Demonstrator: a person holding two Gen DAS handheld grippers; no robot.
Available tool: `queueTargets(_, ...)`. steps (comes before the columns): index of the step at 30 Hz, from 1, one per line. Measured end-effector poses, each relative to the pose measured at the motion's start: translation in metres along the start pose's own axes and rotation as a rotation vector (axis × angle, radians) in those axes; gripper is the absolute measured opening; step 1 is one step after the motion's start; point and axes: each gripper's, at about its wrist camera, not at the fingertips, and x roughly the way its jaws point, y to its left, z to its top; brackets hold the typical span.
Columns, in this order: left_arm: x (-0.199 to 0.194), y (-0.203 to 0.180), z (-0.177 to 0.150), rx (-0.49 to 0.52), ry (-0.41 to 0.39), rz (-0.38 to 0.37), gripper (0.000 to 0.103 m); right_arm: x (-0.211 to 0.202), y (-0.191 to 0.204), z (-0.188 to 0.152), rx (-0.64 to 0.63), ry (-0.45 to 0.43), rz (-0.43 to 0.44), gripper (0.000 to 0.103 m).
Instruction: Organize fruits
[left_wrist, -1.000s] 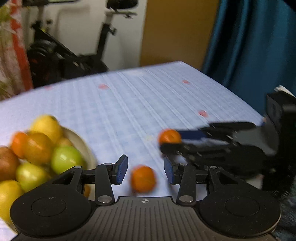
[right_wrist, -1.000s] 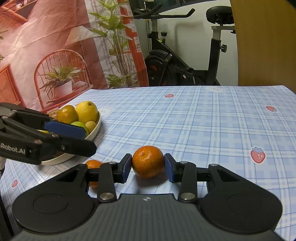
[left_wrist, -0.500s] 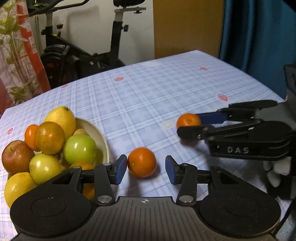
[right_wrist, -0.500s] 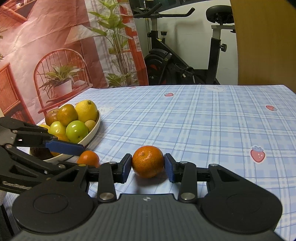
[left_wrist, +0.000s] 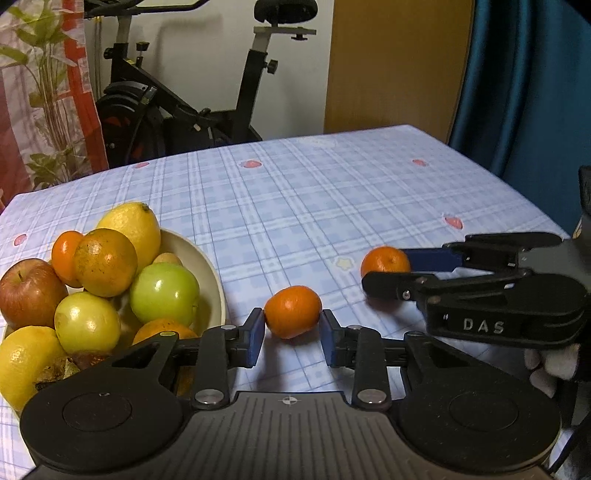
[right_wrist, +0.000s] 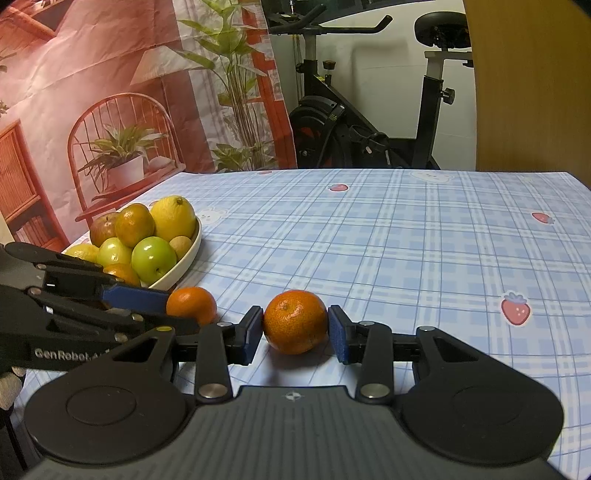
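Glossy green apple (left_wrist: 164, 293), dimpled matt mandarin (right_wrist: 295, 320), smooth checked tablecloth (right_wrist: 406, 236), matt black plastic fingers (left_wrist: 255, 338).

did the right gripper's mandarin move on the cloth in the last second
No. The mandarin sits between the right gripper pads, the same way left of the strawberry print.

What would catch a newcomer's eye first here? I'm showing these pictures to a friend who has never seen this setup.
Probably the two loose mandarins on the blue plaid tablecloth, each clamped between black jaws: the left gripper has just closed on the smaller mandarin, the right gripper grips the larger mandarin. Next, the cream bowl at the left, heaped with apples, lemons and oranges.
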Motion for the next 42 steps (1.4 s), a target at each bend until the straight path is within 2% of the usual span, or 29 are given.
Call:
queueTargets(2, -0.002, -0.001, 0.001, -0.005, -0.012, 0.001, 0.032, 0.0, 0.001, 0.0, -0.005, 0.0, 0.001, 0.041)
queueTargets(5, -0.006, -0.001, 0.001, -0.015, -0.032, 0.005, 0.023, 0.001, 0.001, -0.001, -0.01, 0.0, -0.001, 0.041)
queueTargets(25, -0.005, 0.003, -0.002, -0.059, -0.037, -0.013, 0.023, 0.001, 0.008, -0.003, -0.047, 0.002, -0.027, 0.041)
queueTargets(31, -0.006, -0.001, -0.005, -0.054, -0.024, -0.01, 0.026, 0.001, 0.008, -0.003, -0.044, 0.002, -0.022, 0.041)
queueTargets(37, -0.008, 0.001, -0.006, -0.06, -0.032, 0.012, 0.037, 0.001, 0.008, -0.003, -0.044, 0.003, -0.017, 0.041)
queueTargets(42, -0.003, 0.002, -0.001, -0.057, -0.035, 0.041, 0.04, 0.001, 0.007, -0.002, -0.042, 0.003, -0.012, 0.041)
